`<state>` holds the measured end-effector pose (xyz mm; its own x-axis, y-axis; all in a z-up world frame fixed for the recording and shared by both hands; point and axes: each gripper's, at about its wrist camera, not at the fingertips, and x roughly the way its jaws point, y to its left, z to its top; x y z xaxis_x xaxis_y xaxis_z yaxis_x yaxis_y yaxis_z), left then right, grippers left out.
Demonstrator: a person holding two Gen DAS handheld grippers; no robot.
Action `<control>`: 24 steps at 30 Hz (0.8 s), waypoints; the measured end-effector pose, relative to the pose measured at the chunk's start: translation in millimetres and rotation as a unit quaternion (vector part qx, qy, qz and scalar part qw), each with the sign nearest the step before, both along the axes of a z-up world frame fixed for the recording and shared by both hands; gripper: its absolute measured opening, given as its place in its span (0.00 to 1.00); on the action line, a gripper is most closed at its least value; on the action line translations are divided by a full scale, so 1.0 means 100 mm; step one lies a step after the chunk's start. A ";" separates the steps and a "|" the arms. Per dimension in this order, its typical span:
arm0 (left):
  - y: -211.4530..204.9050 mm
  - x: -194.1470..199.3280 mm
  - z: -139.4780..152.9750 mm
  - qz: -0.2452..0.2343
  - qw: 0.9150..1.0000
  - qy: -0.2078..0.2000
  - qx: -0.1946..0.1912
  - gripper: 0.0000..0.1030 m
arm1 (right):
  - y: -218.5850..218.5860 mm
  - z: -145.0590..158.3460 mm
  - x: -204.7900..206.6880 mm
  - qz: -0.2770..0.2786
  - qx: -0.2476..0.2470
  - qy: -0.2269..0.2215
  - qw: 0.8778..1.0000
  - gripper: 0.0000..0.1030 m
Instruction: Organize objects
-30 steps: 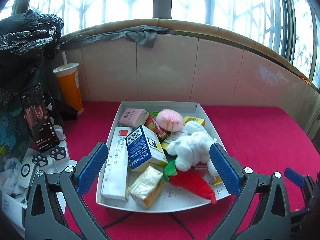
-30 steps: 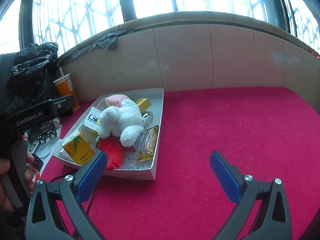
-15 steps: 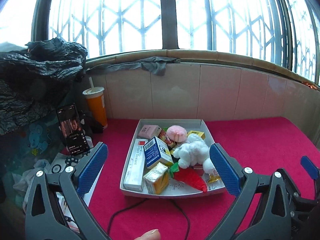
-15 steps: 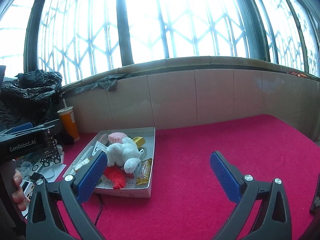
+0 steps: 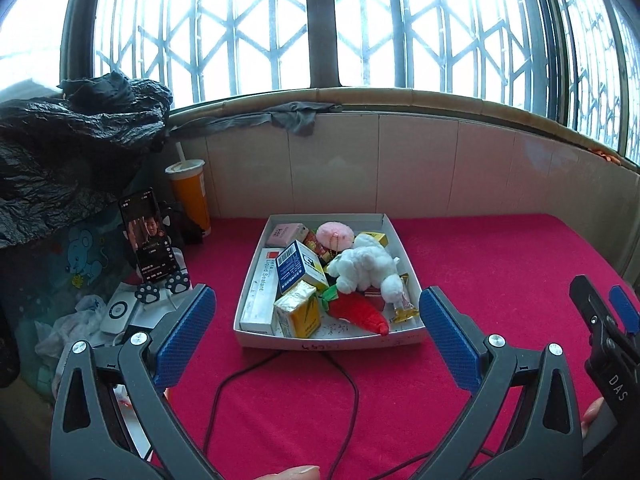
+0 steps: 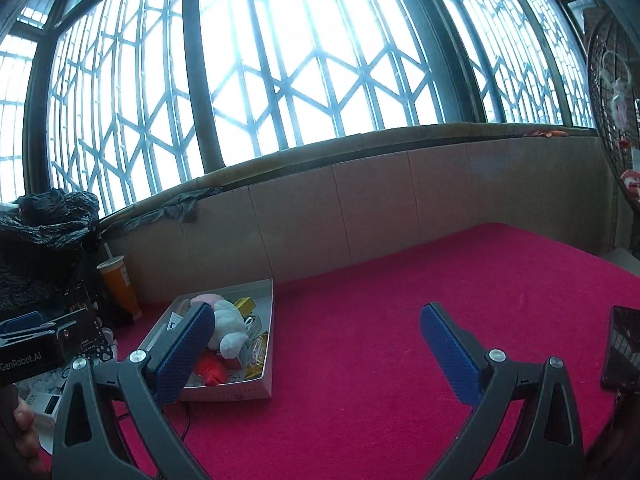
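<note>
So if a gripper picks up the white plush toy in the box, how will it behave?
The white plush toy looks fluffy, so it would probably squash between the fingers and feel light. Its limbs may droop. It lies atop other items in the box, so lifting it might shift them.

Ahead of the left gripper [image 5: 316, 332], whose fingers carry matt blue ribbed pads [image 5: 184, 336] on smooth grey plastic, a white cardboard tray [image 5: 328, 340] rests on rough red cloth [image 5: 500, 264]. Inside lie a fluffy white plush [image 5: 364, 266], a felt-like red carrot [image 5: 360, 314], printed cardboard boxes [image 5: 298, 266] and a shiny foil pack [image 5: 298, 308].
</note>
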<state>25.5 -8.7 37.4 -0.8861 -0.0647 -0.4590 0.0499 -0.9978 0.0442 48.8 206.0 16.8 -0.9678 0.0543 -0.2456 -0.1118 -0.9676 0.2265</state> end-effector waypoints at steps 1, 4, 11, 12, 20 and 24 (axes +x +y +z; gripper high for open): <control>-0.01 0.01 0.00 0.009 1.000 0.003 0.000 1.00 | 0.01 0.00 0.02 0.000 -0.001 0.000 1.000 1.00; -0.05 0.01 0.00 0.023 1.000 -0.002 0.008 1.00 | -0.02 -0.02 0.05 0.009 0.003 -0.005 1.000 1.00; -0.07 -0.02 -0.06 0.027 0.999 -0.016 0.013 1.00 | -0.15 -0.03 0.06 0.034 0.020 -0.009 0.999 1.00; -0.08 -0.03 -0.07 0.027 0.999 -0.018 0.013 1.00 | -0.16 -0.04 0.05 0.034 0.020 -0.009 0.999 1.00; -0.06 -0.07 -0.12 0.019 0.999 -0.032 0.018 1.00 | -0.11 -0.08 0.01 0.032 0.012 -0.023 0.999 1.00; -0.03 -0.09 -0.15 0.007 0.999 -0.040 0.019 1.00 | -0.10 -0.08 0.01 0.034 0.013 -0.022 0.999 1.00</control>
<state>16.3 -11.8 22.7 -0.8459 -0.0575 -0.5302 0.0615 -0.9981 0.0102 49.7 195.5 8.5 -0.9578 -0.0042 -0.2873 -0.0550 -0.9787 0.1979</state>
